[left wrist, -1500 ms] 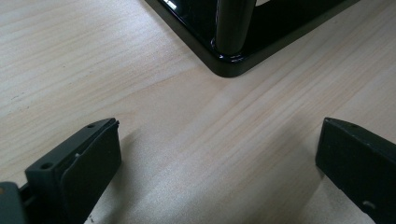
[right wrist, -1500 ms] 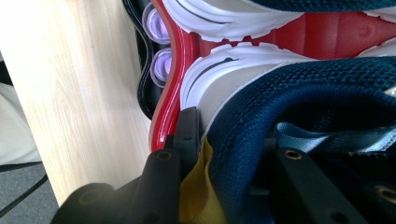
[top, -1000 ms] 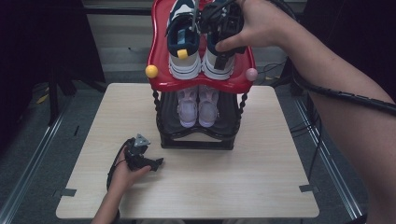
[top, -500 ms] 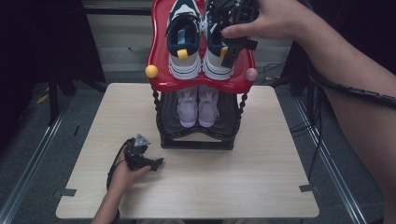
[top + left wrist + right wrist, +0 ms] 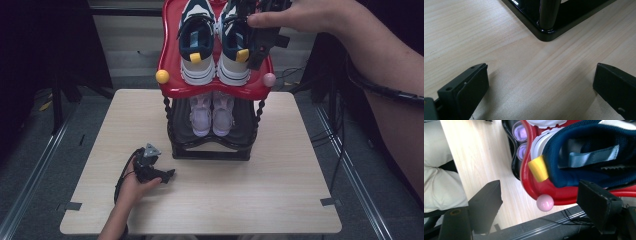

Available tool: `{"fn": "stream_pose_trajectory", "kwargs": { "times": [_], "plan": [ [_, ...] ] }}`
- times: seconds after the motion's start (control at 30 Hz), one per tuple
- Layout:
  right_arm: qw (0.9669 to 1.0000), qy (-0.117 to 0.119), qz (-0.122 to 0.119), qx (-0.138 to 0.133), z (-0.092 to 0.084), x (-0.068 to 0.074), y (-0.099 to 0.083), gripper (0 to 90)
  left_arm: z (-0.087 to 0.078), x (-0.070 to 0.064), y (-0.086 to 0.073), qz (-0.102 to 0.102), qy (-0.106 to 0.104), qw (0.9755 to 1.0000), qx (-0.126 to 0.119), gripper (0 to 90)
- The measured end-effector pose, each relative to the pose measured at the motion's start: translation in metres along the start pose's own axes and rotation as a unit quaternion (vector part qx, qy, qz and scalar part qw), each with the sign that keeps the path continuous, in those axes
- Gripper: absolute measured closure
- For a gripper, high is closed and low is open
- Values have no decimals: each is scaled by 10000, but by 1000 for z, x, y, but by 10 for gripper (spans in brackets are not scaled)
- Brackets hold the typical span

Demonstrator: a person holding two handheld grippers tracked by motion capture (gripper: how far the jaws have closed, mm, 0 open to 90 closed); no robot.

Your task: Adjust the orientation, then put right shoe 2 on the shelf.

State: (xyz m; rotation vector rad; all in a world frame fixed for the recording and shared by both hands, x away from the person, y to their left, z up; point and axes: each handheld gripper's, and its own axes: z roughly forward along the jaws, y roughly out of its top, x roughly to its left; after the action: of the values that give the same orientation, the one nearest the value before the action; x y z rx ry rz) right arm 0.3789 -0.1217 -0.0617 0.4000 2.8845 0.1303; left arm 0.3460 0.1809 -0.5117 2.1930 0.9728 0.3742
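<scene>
A two-tier shoe rack stands at the table's far middle. Its red top tray (image 5: 215, 91) holds two navy-and-white sneakers, left (image 5: 196, 45) and right (image 5: 231, 52), each with a yellow heel tab. My right gripper (image 5: 257, 47) hovers just above the right sneaker (image 5: 586, 157). Its jaws have just been opening and stand wide apart, gripping nothing. A lilac-and-white pair (image 5: 212, 112) sits on the black lower shelf. On the table in front of the rack's left corner rests my left gripper (image 5: 165, 175), open (image 5: 541, 82), with bare wood between its pads (image 5: 474, 85).
The rack's black base corner and post (image 5: 546, 32) lie just ahead of the left gripper. A yellow ball (image 5: 162, 76) and a pink ball (image 5: 269, 79) tip the tray's front corners. The wooden table (image 5: 300, 200) has metal rails either side and cables on the floor at right.
The right hand and gripper have lifted up off the right sneaker, jaws now wider apart; the sneaker stays on the red tray. The left gripper has kept still.
</scene>
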Motion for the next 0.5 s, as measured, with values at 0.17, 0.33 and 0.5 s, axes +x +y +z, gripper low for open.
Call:
{"fn": "stream_pose_trajectory", "kwargs": {
  "times": [0.17,0.33,0.5],
  "plan": [
    [10000,12,-6,44,0,2,-6,198,0,0,0,-2,0,10000,-1,0],
    [9999,67,28,108,1,4,-12,198,0,0,0,-2,0,10000,-2,0],
    [9998,150,25,143,5,6,-18,198,0,0,0,-13,11,10000,-20,0]
  ]
}}
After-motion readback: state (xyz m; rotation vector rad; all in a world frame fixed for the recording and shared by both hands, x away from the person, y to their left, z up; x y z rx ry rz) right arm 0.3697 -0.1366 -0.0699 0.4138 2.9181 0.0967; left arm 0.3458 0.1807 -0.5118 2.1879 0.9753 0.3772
